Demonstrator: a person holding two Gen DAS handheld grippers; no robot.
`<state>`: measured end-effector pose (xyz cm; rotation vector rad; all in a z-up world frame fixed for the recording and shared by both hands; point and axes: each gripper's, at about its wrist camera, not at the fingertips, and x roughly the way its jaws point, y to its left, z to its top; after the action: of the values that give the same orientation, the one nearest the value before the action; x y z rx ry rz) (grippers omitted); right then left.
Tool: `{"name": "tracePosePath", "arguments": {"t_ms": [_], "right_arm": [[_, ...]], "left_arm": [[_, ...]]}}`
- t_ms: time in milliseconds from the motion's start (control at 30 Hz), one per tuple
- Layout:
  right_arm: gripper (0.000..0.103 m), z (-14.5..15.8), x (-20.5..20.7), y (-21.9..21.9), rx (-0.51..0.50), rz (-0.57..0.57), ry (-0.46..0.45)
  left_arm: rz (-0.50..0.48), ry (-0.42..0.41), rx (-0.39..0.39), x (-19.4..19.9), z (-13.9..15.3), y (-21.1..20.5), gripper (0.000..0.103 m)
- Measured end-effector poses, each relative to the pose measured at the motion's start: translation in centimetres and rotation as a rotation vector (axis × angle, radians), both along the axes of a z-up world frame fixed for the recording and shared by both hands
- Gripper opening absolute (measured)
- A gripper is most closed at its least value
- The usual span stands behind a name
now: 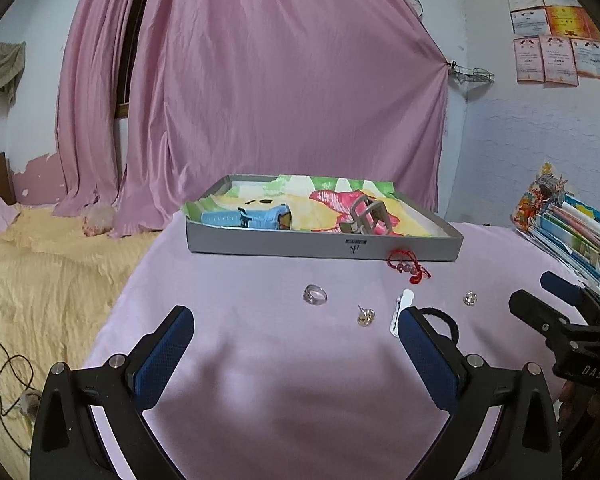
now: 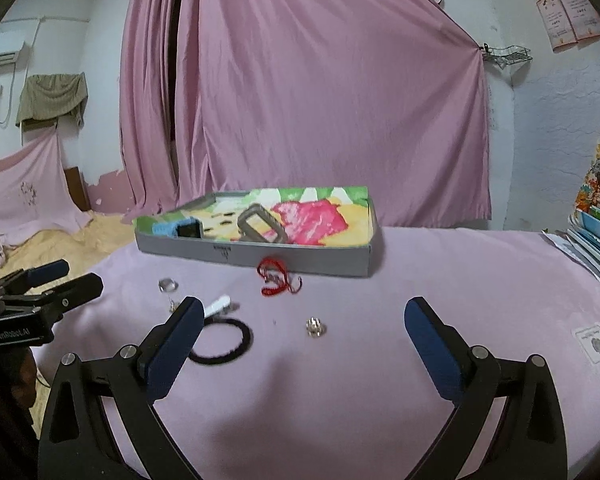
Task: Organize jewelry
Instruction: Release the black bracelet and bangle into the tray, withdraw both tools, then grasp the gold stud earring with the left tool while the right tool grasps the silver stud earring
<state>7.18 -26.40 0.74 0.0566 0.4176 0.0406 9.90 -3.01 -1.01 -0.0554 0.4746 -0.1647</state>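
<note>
On the left my left gripper [image 1: 296, 330] hangs with its jaws wide and nothing between them, pointed down over the pink-covered tabletop [image 1: 260, 380]. I judge it waits there because the loose pieces lie just ahead: a clear ring [image 1: 315, 294], a small earring [image 1: 365, 316], a white hair clip [image 1: 402, 308] and a black hair tie [image 2: 220, 342], all apart from one another. Behind them the grey tray [image 1: 324, 246] already holds a blue watch [image 1: 246, 218] and a grey watch [image 1: 362, 216], so it looks like the place to fill. A red string bracelet [image 1: 408, 266] lies against the tray's front wall. Further right, my right gripper [image 2: 304, 334] also has wide, empty jaws, with a small sparkly stud [image 2: 315, 326] on the cloth between them. The near tabletop is bare, giving room to approach; its left edge drops to yellow bedding [image 1: 40, 280], and stacked books [image 1: 572, 236] crowd the right.
</note>
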Motion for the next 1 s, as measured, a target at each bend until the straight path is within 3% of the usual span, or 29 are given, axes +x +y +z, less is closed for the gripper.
{"name": "tracePosePath", "arguments": {"t_ms": [167,533,633,700,767,867,933,1000], "right_arm": [[0.099,-0.4,0.1,-0.2,-0.003,-0.008,0.022],[0.098,-0.6,3.0,-1.2,0.032,-0.021,0.157],[0.097,-0.6,3.6,-1.1,0.027,-0.016,0.182],[0.090,-0.8,4.0,-0.9,0.031,-0.011,0.195],[0.076,-0.8,4.4,-0.8,0.037,0.001,0.217],[0.072,-1.3,5.1,-0.5,0.046,0.025,0.254],[0.061,-1.6,5.4,-0.2,0.046,0.043,0.269],[0.057,-1.8,5.7,0.0,0.045,0.049,0.284]], "left_arm": [[-0.004,0.020,0.009,0.4,-0.2,-0.5,0.103],[-0.060,0.178,-0.002,3.8,-0.8,-1.4,0.102],[-0.083,0.204,-0.005,4.4,-0.8,-1.8,0.093],[-0.102,0.229,-0.006,4.8,-1.0,-2.1,0.085],[-0.113,0.246,-0.011,5.1,-1.2,-2.3,0.082],[-0.146,0.272,-0.023,5.4,-1.5,-2.7,0.072],[-0.162,0.290,-0.022,5.8,-1.7,-3.1,0.067],[-0.175,0.302,-0.025,6.0,-1.8,-3.4,0.060]]}}
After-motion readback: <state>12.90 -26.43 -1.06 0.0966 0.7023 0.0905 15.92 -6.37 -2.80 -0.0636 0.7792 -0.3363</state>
